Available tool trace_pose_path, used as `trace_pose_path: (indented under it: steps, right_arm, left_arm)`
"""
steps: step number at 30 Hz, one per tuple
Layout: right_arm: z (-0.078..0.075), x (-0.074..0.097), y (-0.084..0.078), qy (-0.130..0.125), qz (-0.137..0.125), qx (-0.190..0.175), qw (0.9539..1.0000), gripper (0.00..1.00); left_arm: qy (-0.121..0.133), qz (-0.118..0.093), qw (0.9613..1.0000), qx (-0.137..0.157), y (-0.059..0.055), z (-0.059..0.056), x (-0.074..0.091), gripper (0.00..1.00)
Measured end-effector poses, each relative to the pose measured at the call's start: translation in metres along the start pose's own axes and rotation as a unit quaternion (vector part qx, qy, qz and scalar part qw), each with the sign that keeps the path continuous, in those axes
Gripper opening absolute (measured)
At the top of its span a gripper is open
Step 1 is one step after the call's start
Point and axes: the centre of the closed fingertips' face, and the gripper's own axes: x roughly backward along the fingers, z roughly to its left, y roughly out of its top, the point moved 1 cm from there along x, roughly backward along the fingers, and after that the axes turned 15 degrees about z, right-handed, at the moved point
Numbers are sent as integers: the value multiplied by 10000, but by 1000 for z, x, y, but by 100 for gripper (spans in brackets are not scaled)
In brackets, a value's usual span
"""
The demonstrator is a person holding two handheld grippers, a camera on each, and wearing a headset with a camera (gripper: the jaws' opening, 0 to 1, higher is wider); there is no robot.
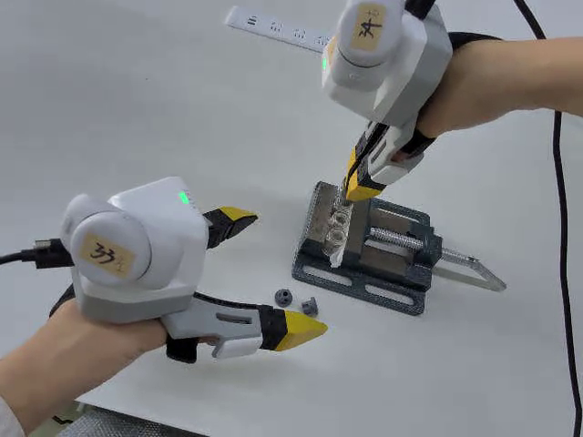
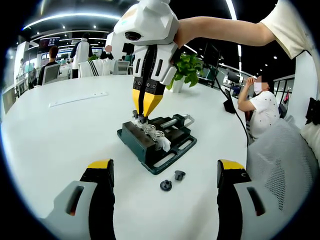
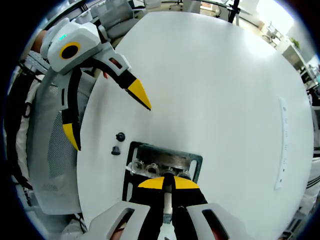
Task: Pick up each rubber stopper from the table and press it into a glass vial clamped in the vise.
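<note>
Now, the right gripper [image 1: 363, 189] stands tip-down over the vise [image 1: 401, 289], its jaws drawn narrow, almost meeting, at the end of the row of glass vials [image 1: 337, 235] clamped there; whether a stopper sits between them we cannot tell. The left gripper [image 1: 275, 273] hovers beside the vise, jaws wide and holding nothing; two rubber stoppers [image 1: 283, 297] lie on the table [image 1: 137, 109] just beside the vise's base. We judge this the pressing step; we should push straight down the vial's axis, firmly but gently, since glass may chip under a sideways load; we should let go only once the stopper is seated.
</note>
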Motion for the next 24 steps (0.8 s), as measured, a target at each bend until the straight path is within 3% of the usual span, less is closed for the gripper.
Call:
trace_pose_path:
  steps: [9, 24]
  right_arm:
    - [-2, -2, 1, 38, -66, -105, 9999, 0]
    - [-3, -4, -1, -86, 167, 76, 9998, 0]
  left_arm:
    - [-18, -9, 10000, 27, 0, 0, -3, 84]
    - [8, -37, 10000, 86, 0, 4, -3, 83]
